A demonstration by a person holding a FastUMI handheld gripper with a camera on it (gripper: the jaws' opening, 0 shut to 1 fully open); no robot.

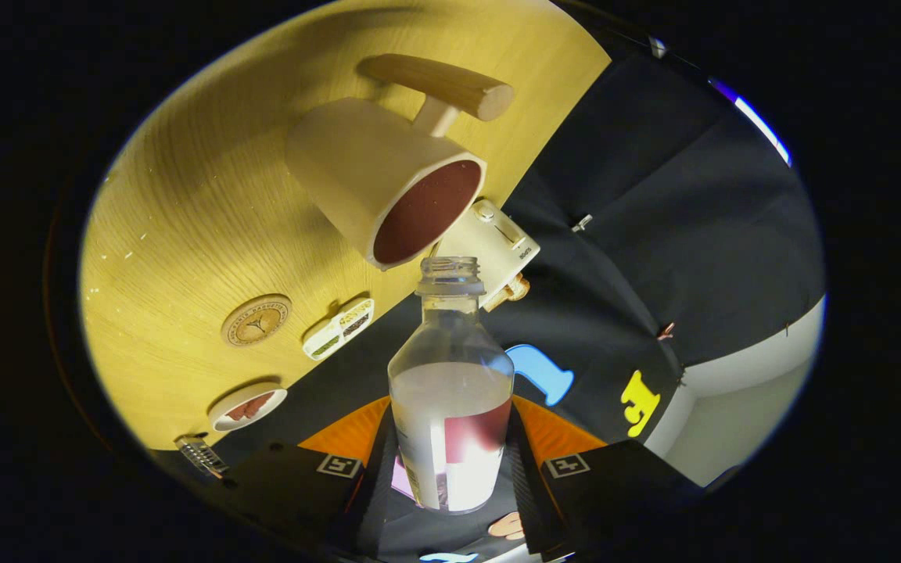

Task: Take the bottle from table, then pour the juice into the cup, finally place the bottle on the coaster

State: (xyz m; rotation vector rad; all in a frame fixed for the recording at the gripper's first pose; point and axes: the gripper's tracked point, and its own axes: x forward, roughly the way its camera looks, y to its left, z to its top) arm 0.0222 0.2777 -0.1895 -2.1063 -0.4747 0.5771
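Between the claw [450, 469] fingers: one uncapped bottle [450, 391], clamped on both sides, tilted, mouth just short of the cup's rim | Counter [184, 219], left to right: one small dish [247, 407], one round coaster [256, 320], one cup [388, 184] with wooden handle | Pour advice: bring mouth over rim, tip slowly.

Warm bright light on the wooden table [184, 203], the cup [384, 184] casting a soft shadow. Glare on the clear bottle [450, 407]. Dark cloth underexposed; heavy fisheye bending, edges vignetted, tilted view.
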